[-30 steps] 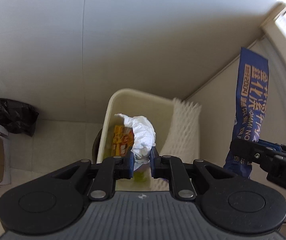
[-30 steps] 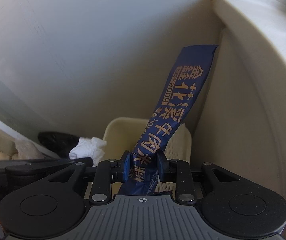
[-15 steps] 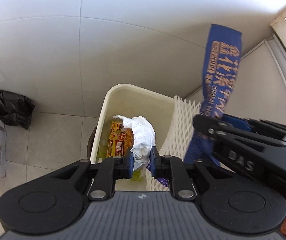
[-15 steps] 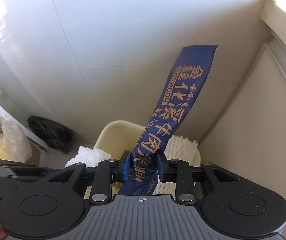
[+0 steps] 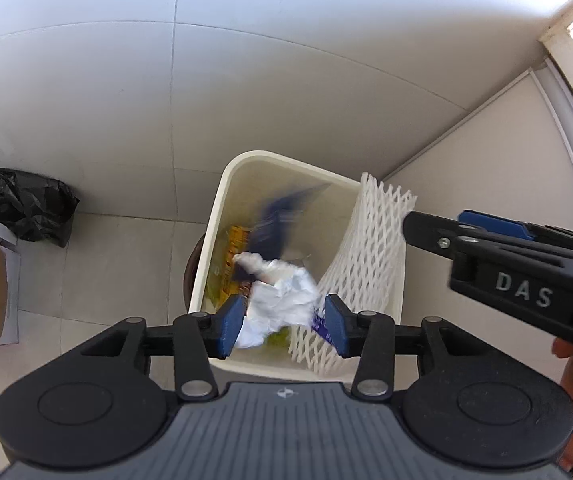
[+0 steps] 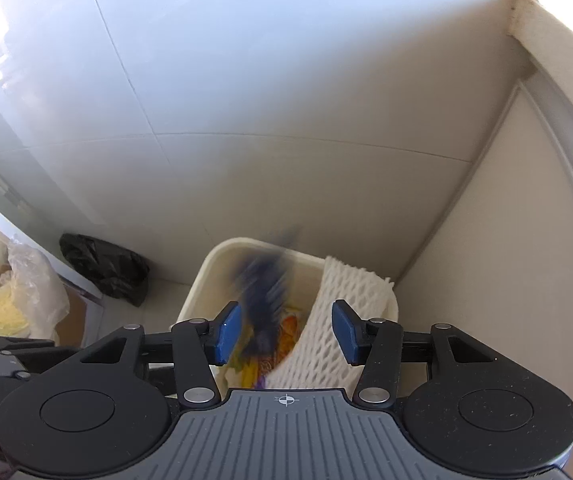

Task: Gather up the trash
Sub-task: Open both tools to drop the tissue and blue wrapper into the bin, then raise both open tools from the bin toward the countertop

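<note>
Left wrist view: the left gripper (image 5: 282, 322) is held above the near edge of the bin (image 5: 222, 200), which stands in the corner of the floor. Half a second ago its jaws were pinched on the crumpled white paper (image 5: 282, 300); now they are spread wide and nothing is gripped. The paper is seen between the blue pads, apparently falling free into the bin, though contact with the left pad cannot be ruled out. The blue wrapper (image 5: 278, 220), held upright a moment ago, is blurred inside the bin near its far wall. A white foam net (image 5: 366, 248) is draped over the bin's right edge. The right gripper (image 5: 486, 232) is seen from the side at the right; its jaw gap cannot be read here.

Right wrist view: the right gripper (image 6: 284, 332) has been opened wide, and nothing is held or touched. The wrapper (image 6: 264, 296) is caught as a dark blur dropping into the bin (image 6: 198, 276). Both pieces are judged released, so this deposit looks nearly complete
</note>
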Motion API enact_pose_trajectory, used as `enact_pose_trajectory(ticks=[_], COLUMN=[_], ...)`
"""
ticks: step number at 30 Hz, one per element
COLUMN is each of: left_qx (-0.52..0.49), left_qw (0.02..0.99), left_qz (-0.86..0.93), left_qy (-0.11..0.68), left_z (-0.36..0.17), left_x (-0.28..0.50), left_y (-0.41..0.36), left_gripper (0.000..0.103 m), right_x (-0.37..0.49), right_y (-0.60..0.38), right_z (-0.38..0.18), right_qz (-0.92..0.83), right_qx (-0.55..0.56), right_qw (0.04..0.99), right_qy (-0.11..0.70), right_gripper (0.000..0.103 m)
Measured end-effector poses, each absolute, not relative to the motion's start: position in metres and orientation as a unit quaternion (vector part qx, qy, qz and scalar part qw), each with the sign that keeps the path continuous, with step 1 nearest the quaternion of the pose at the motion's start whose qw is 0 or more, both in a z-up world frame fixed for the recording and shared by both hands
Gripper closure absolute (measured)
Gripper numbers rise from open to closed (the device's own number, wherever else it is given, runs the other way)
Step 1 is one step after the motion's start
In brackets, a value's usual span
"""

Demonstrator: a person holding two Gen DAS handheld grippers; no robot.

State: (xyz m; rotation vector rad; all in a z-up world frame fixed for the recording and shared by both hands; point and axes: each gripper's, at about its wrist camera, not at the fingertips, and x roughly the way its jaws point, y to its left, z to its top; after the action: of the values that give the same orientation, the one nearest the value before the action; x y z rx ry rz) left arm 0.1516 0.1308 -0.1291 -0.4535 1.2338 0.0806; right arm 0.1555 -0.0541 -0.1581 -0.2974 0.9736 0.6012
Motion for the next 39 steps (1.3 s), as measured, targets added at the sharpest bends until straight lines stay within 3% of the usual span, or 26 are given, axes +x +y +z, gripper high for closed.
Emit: enact_pose_trajectory(ticks=[11,28,39], left_qx=[-0.194,-0.146,-0.112], left_qw=[0.792,0.793,0.807], left_qz=[0.033,0.005,-0.030], left_qy=[0.578,0.591,0.579], left_z=[-0.107,-0.051,-0.001], left_x=[0.142,0.137,0.144], left_y=[0.137,0.107,0.085], left_gripper=[0.047,0.021,0.005], right_x=[0.137,0.100,0.091], right_y=[-0.067,-0.112,-0.159], right_z=[-0.136,-0.066,-0.018], right_qz=[0.269,0.252,0.206], right_qx=[-0.125,-0.105,-0.066], right_qw=[0.835,0.860,0.896], right_qy=[0.463,0.432,0.388], right_gripper=[0.049,0.021,0.013])
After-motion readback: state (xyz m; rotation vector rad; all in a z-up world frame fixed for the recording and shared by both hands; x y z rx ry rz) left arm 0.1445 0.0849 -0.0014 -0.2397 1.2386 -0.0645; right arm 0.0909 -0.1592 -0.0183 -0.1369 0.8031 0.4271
